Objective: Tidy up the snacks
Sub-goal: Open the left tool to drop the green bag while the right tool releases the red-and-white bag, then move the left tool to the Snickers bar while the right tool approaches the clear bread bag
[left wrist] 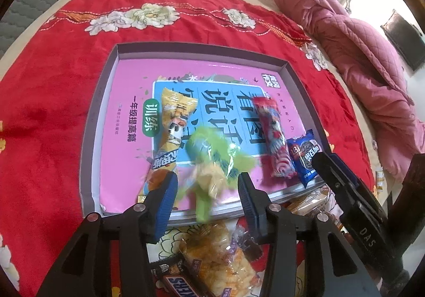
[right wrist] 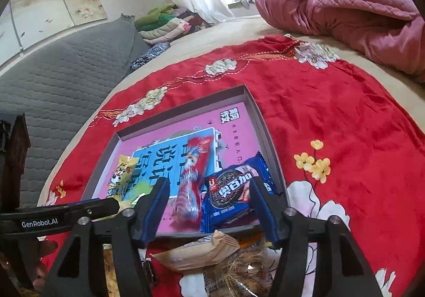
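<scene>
A shallow grey tray (left wrist: 89,153) (right wrist: 265,135) with a pink printed liner lies on a red flowered blanket. In it lie a yellow packet (left wrist: 172,132) (right wrist: 123,172), a red packet (left wrist: 271,135) (right wrist: 191,183) and a blue cookie packet (left wrist: 305,156) (right wrist: 228,196). My left gripper (left wrist: 207,177) is open over the tray's near edge. A blurred green packet (left wrist: 212,161) sits between its fingers, clear of the left pad. My right gripper (right wrist: 208,183) stands open around the red and blue packets, which rest on the liner.
Loose snacks lie on the blanket in front of the tray: a Snickers bar (left wrist: 180,283), a clear bag of puffed snacks (left wrist: 217,257) and a beige packet (right wrist: 202,252). A pink quilt (left wrist: 358,58) (right wrist: 345,10) is heaped to the right, with grey padding (right wrist: 66,79) at the left.
</scene>
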Available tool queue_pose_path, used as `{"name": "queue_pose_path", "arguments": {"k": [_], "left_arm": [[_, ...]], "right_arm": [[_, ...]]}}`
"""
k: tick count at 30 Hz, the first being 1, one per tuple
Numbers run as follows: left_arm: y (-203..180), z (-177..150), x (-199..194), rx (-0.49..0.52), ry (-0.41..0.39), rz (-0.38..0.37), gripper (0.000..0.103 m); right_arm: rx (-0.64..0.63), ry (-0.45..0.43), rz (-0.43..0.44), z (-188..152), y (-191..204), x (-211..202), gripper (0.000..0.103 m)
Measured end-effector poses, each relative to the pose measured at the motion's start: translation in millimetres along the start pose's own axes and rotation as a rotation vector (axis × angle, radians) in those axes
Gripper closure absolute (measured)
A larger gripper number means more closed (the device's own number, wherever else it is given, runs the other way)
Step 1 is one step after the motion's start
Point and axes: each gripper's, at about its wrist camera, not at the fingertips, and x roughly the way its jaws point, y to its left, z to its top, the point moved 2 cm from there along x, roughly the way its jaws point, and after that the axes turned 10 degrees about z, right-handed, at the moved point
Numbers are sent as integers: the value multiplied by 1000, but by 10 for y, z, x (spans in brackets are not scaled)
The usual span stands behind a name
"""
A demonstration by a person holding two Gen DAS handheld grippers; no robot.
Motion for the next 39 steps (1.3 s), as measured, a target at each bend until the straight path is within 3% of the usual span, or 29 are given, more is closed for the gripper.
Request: {"name": "queue_pose_path", "arguments": {"k": [20,24,39], "left_arm": [[57,-42,-236,-4,-39,-1,54],[87,-63,-274,-7,-44,-3,54],[211,-127,-512,-23,-71,-13,54]], "right_arm": [[-77,-43,19,26,178,-101,35],[-105,-61,23,25,240,-143,28],[-135,-100,30,17,361,-384,26]]}}
